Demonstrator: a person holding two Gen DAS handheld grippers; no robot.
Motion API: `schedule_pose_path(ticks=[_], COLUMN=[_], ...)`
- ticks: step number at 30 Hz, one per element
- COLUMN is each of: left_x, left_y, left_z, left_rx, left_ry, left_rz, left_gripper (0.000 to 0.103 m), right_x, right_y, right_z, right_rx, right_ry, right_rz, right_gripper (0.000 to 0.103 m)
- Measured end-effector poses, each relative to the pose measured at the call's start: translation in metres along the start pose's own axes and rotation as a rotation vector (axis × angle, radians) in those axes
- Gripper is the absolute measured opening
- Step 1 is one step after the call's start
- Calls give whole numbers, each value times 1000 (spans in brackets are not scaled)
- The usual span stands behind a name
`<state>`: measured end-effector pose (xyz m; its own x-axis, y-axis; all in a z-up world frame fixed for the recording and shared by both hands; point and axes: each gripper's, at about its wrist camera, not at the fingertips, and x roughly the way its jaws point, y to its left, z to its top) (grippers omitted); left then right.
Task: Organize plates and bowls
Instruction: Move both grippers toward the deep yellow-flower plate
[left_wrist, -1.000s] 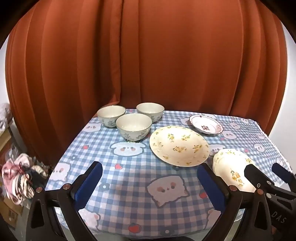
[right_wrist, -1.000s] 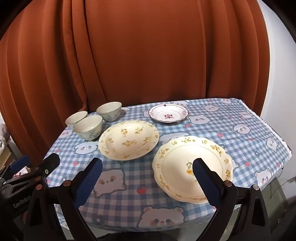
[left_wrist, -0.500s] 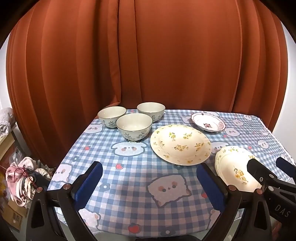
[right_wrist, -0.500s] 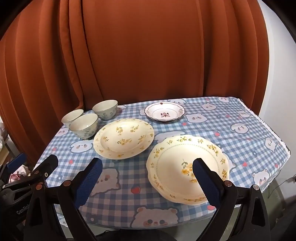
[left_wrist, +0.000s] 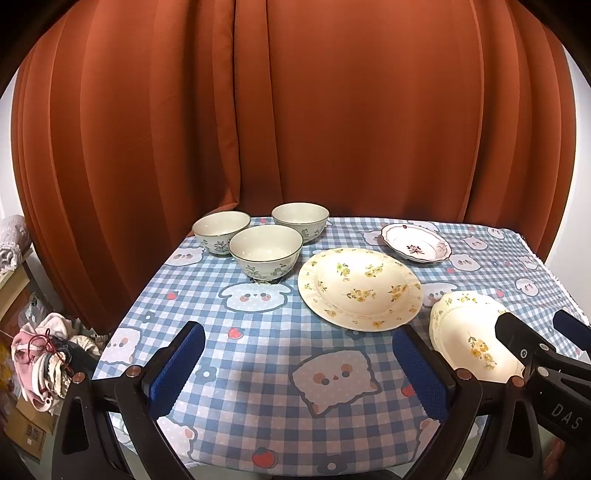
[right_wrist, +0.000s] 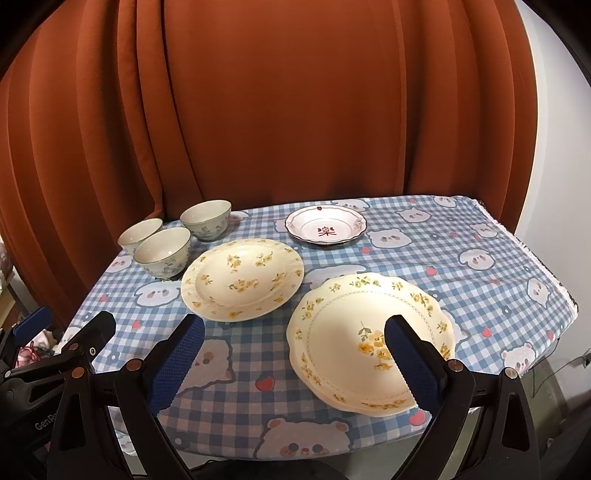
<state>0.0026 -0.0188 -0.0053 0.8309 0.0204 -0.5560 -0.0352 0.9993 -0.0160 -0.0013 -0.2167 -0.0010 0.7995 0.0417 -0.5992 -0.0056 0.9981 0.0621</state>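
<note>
Three pale green bowls stand at the table's far left: one nearest (left_wrist: 266, 254), one far left (left_wrist: 221, 232), one behind (left_wrist: 300, 220). A round yellow-flowered plate (left_wrist: 360, 288) lies in the middle. A scalloped yellow-flowered plate (right_wrist: 369, 332) lies at the front right. A small white plate with a red mark (right_wrist: 325, 229) lies at the back. My left gripper (left_wrist: 295, 365) is open and empty above the front edge. My right gripper (right_wrist: 291, 354) is open and empty, its right finger over the scalloped plate.
The table wears a blue checked cloth with bear prints (left_wrist: 258, 369). A rust curtain (left_wrist: 295, 110) hangs right behind it. Clothes and boxes (left_wrist: 40, 362) lie on the floor to the left. A white wall (right_wrist: 554, 147) stands at the right.
Both grippers have drifted slightly; the table and dishes sit a little lower and closer in the right view. All dishes stay where they were.
</note>
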Motion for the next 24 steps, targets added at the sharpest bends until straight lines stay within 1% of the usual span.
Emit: schedule_pose_path(ticks=[8,24], left_x=[5,5], left_y=[-9,-7], left_z=[-4,-5], left_rx=[7,2], left_ry=[9,17], left_rz=[-2,-1], left_gripper=[102,102], right_x=[1,0], right_y=[-4,-9], right_z=[0,-2], right_rx=[1,0], right_ry=[-2,3], right_rz=[-1,6], right_gripper=[99,99])
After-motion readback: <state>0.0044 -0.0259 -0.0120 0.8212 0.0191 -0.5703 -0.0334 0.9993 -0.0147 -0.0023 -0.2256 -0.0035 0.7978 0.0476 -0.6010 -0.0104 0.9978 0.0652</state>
